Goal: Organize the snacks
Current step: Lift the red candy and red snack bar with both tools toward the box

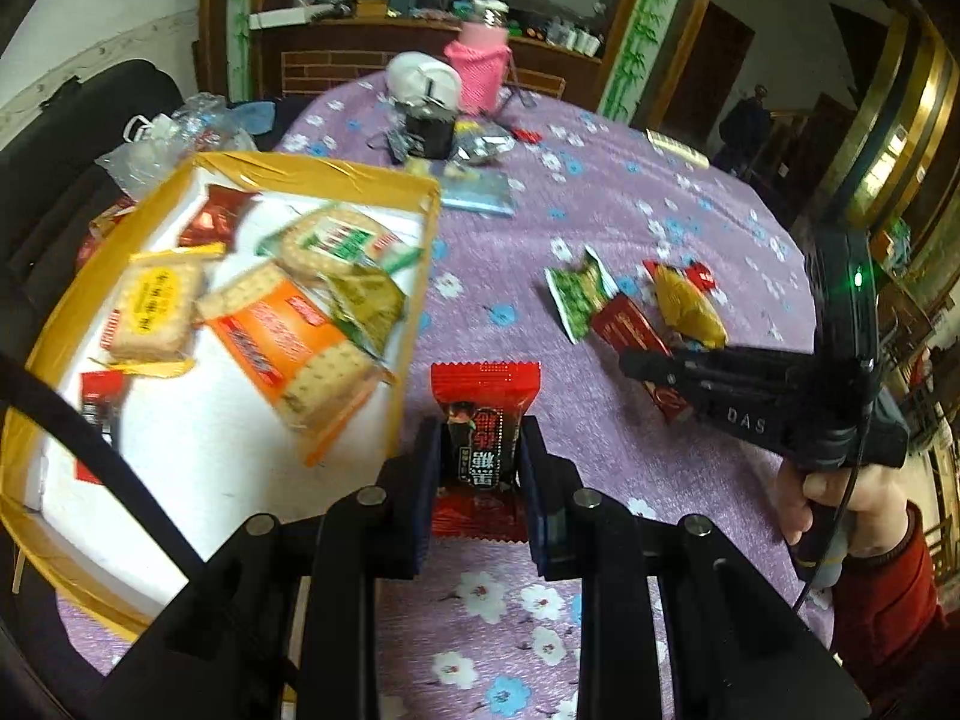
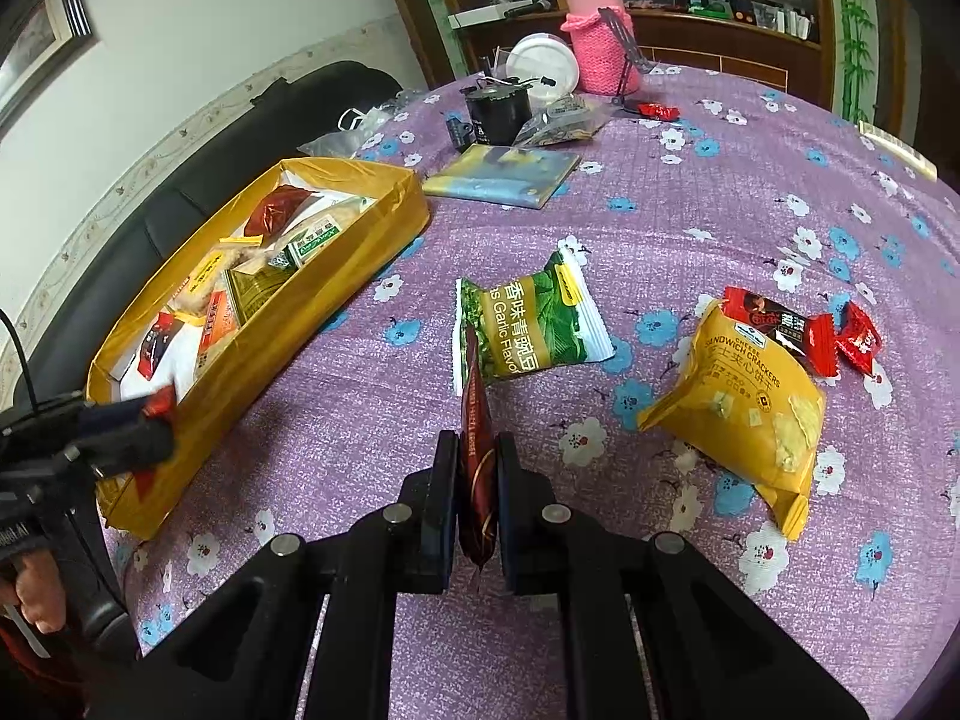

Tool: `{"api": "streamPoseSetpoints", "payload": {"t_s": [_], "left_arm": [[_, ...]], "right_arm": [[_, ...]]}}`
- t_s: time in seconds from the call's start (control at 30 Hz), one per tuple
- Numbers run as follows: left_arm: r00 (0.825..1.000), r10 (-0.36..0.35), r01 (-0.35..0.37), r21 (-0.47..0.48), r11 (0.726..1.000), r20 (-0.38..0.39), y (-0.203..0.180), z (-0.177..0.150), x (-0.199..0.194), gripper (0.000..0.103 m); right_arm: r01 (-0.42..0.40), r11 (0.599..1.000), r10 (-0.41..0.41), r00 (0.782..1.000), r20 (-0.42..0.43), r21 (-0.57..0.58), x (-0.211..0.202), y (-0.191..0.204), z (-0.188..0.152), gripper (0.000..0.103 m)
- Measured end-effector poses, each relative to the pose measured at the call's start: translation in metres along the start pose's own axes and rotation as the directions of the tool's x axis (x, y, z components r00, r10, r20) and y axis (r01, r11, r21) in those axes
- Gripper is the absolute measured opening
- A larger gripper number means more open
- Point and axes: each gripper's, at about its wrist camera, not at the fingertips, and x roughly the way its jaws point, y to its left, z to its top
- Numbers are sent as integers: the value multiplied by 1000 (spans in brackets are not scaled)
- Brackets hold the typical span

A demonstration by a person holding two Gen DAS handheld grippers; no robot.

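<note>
Left wrist: your left gripper [image 1: 477, 456] clamps a crinkly red-black candy wrapper [image 1: 485, 414]; right gripper [image 2: 477, 480] pinches a flat maroon foil packet [image 2: 477, 450].

The snacks inside the yellow box [image 1: 384, 171] are motion-blurred in the left wrist view; their print cannot be read. The left gripper [image 1: 477, 456] covers the sides of the red candy packet [image 1: 485, 396], and the packet's lower end is hidden behind the fingers [image 1: 423, 480]. In the right wrist view, the box's near wall hides the lower snacks. The dark red sachet [image 2: 477, 462] is seen edge-on; its lettering is illegible. The green pea packet [image 2: 531, 324] has its lower left corner covered by that sachet. The person's hand [image 2: 24, 591] is cut off by the left edge.
</note>
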Motion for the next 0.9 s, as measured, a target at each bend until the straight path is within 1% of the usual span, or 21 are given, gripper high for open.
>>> {"api": "streamPoseSetpoints", "payload": {"t_s": [0.23, 0.63, 0.9], "left_arm": [[999, 29, -28, -45, 999, 25, 19, 2, -9, 27], [997, 61, -57, -80, 995, 44, 36, -1, -17, 27], [996, 73, -67, -94, 993, 58, 43, -1, -23, 27]], "right_arm": [[3, 1000, -3, 1000, 1, -1, 0, 0, 0, 9], [18, 1000, -18, 1000, -4, -4, 2, 1, 0, 9], [84, 995, -84, 996, 14, -49, 0, 9, 0, 9]]}}
